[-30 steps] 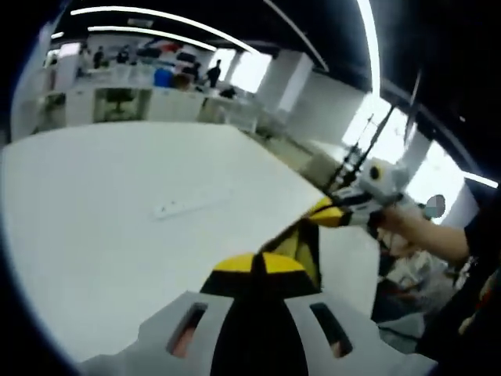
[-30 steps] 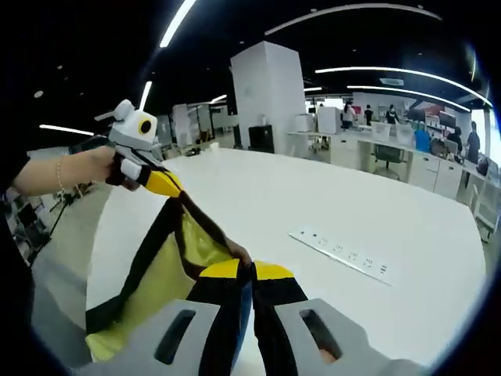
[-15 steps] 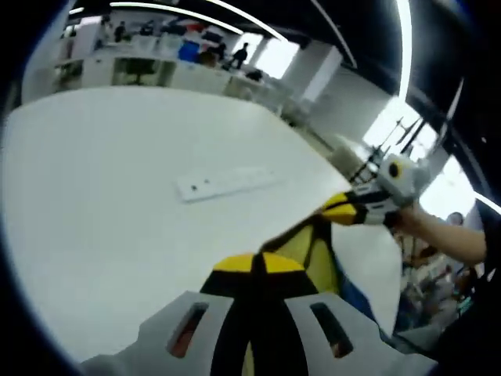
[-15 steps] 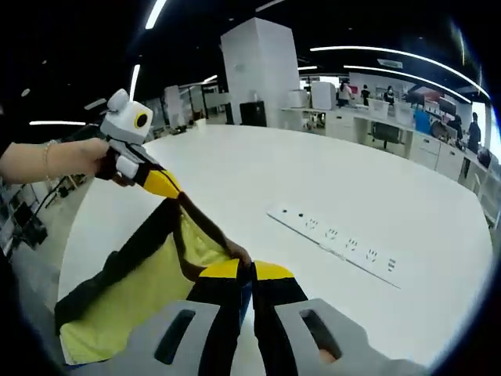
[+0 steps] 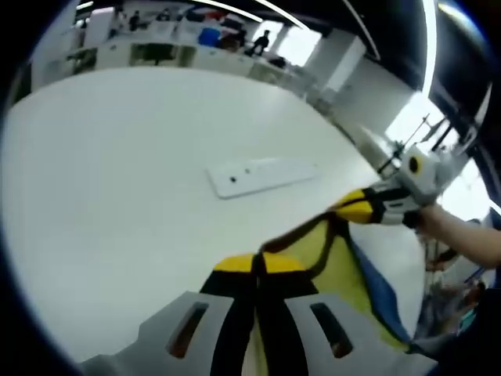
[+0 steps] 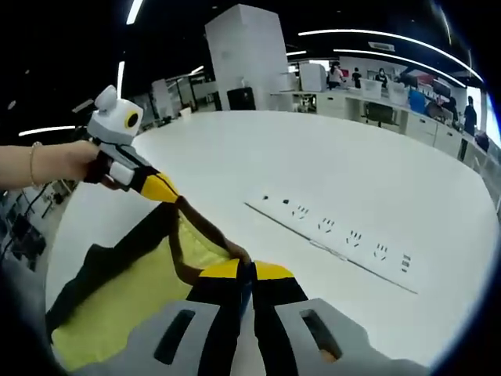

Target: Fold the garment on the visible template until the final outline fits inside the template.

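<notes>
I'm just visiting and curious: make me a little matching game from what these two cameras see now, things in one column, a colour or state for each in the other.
Things:
1. garment
2. power strip
3. table
4. left gripper

Colour or state:
A. lies flat on the table, white, with rows of sockets
B. yellow with dark trim, held up between both grippers
C. broad bare white surface
D. jaws shut on dark trim

Pairs: 1-B, 2-A, 3-C, 4-D

- My left gripper: pale grey jaw bodies with slotted windows, black inner faces, yellow tips.
- My right gripper: same build and colours.
- Thin bracelet on my left wrist.
</notes>
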`<state>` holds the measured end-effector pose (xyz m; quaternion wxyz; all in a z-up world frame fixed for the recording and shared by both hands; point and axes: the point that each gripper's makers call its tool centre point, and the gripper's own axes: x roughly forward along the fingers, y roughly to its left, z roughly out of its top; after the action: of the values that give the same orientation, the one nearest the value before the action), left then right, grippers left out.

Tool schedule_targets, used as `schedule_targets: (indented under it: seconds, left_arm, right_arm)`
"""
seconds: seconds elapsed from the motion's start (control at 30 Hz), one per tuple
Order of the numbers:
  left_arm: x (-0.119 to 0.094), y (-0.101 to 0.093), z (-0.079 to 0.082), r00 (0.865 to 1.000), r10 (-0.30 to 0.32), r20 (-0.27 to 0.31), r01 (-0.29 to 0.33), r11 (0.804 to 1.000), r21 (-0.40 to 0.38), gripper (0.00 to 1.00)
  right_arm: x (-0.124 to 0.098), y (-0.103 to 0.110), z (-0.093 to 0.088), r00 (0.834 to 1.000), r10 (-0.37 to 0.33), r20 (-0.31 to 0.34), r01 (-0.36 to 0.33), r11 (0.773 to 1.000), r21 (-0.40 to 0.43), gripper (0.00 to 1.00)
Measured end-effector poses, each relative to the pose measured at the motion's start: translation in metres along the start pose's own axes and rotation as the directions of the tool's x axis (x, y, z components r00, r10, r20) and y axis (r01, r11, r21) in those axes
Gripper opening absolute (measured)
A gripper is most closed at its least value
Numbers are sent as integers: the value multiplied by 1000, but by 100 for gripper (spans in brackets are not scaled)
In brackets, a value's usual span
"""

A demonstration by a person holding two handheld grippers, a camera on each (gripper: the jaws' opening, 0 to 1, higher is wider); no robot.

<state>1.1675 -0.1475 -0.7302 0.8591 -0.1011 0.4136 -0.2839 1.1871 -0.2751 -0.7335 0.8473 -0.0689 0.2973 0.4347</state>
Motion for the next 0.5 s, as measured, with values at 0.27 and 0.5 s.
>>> schedule_targets:
  seconds: [0.27, 0.5]
  left_arm:
    - [20, 19, 4, 999, 35, -28, -36, 999, -2, 0]
    - [32, 31, 5, 997, 62, -48, -61, 998, 25, 0]
  right_arm:
    - [18, -16, -9, 999, -35, -20, 35, 999, 31, 4]
    - [26, -21, -13, 998, -53, -34, 54, 999, 7, 4]
